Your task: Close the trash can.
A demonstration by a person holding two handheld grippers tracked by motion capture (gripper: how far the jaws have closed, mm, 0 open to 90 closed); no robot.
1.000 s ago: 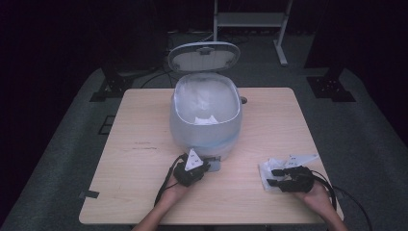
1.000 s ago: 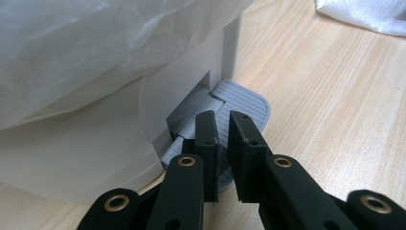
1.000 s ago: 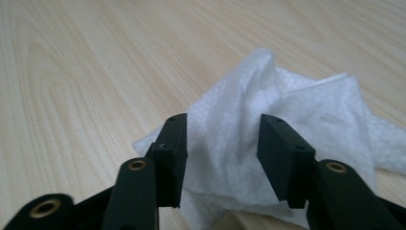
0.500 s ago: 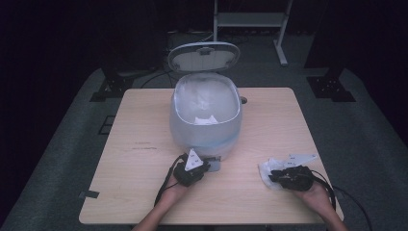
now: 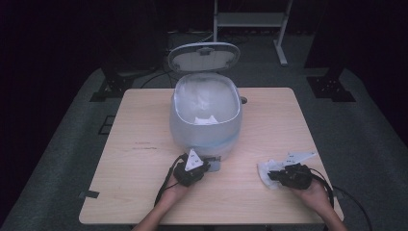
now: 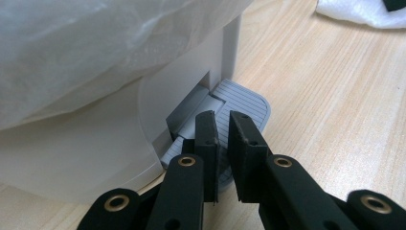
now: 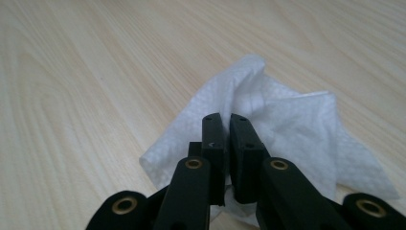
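Observation:
A pale pedal bin (image 5: 204, 120) lined with a clear bag stands mid-table, its lid (image 5: 204, 57) tipped up at the back. My left gripper (image 5: 206, 166) (image 6: 222, 122) is shut, with its tips resting on the bin's grey ribbed pedal (image 6: 249, 98) and nothing between the jaws. To the right, a crumpled white tissue (image 5: 263, 171) (image 7: 287, 120) lies on the wood. My right gripper (image 5: 270, 175) (image 7: 225, 127) points left at the tissue. Its jaws have just been closing and are shut on a fold of the tissue.
The wooden table (image 5: 144, 144) has bare room to the left of the bin and along the far side. A metal stand (image 5: 250, 19) rises behind the table. Cables trail from both grippers toward the front edge.
The right gripper's jaws have closed onto the tissue, which has bunched slightly. The left gripper and the bin have not moved.

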